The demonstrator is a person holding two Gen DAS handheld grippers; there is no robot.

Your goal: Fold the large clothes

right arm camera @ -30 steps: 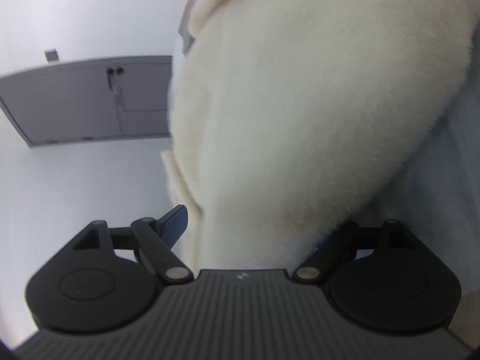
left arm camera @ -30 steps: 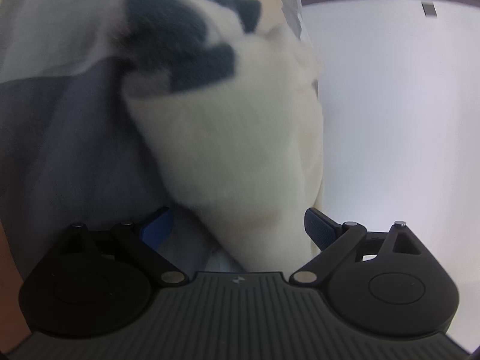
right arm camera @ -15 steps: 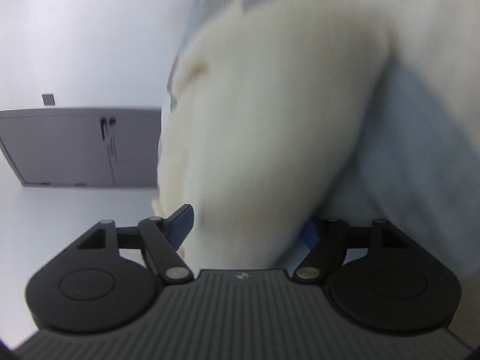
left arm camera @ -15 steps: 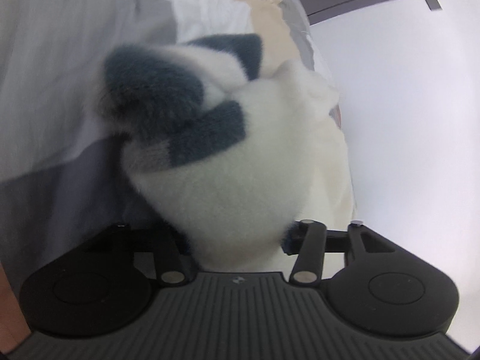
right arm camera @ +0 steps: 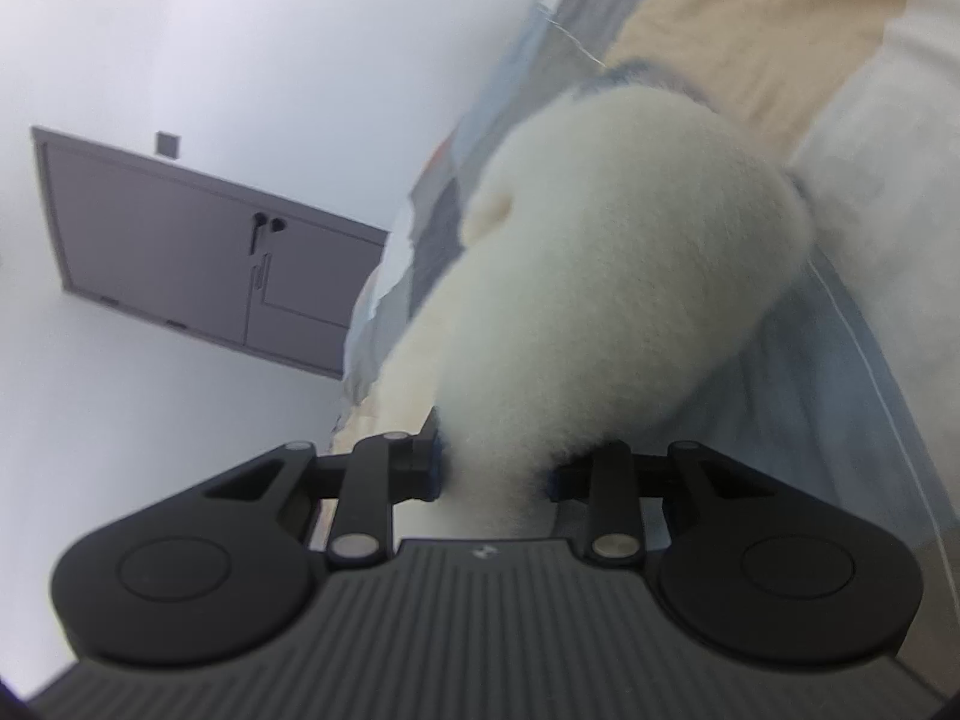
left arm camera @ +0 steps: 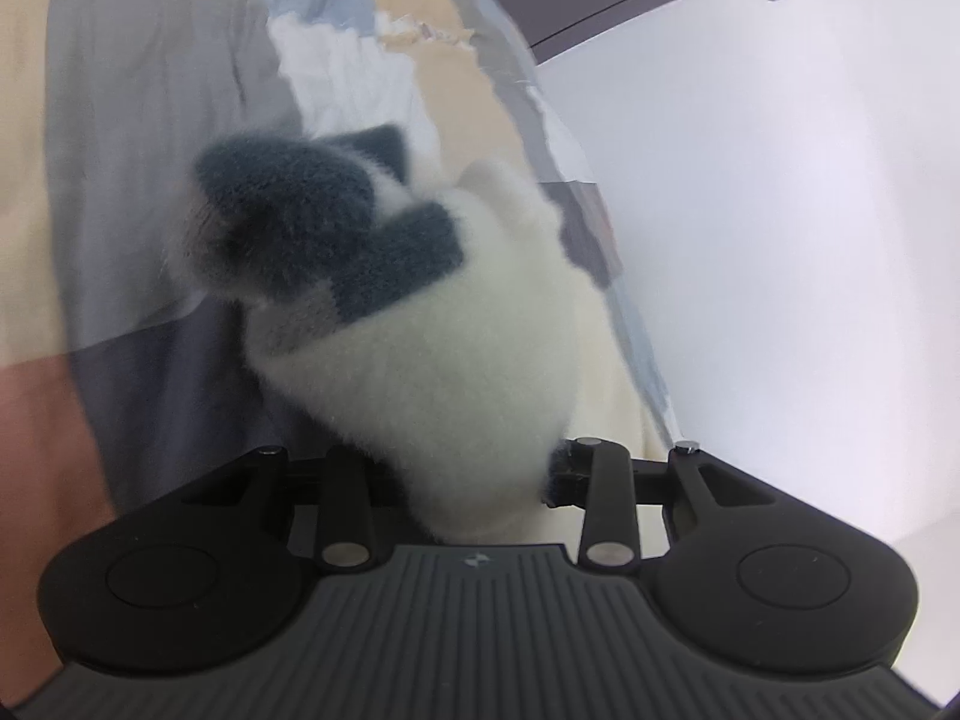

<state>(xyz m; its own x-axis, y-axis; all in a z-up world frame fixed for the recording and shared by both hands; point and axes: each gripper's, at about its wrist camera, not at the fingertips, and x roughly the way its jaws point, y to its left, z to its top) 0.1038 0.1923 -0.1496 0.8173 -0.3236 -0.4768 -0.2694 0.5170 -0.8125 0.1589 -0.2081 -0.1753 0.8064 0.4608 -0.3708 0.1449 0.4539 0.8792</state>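
A fluffy white garment (left arm camera: 432, 360) with dark grey patches (left arm camera: 312, 228) lies bunched on a patchwork bedcover (left arm camera: 150, 150). My left gripper (left arm camera: 474, 474) has its jaws closing, and a thick fold of the white pile is pinched between them; its left pad is buried in the fluff. In the right wrist view another white part of the garment (right arm camera: 600, 276) narrows into my right gripper (right arm camera: 492, 468). Those jaws are also closing, with both blue pads pressed on the fabric. The rest of the garment is out of view.
The bedcover has beige, grey, pale blue and rust panels (right arm camera: 750, 30). Pale blue cloth (right arm camera: 828, 396) lies beside the garment. A white wall (left arm camera: 780, 210) and a grey cabinet door (right arm camera: 198, 252) stand beyond the bed's edge.
Both grippers went from wide open to pinching the fluffy garment. Both have risen and rolled, and the bunched fabric has lifted off the bedcover with them.
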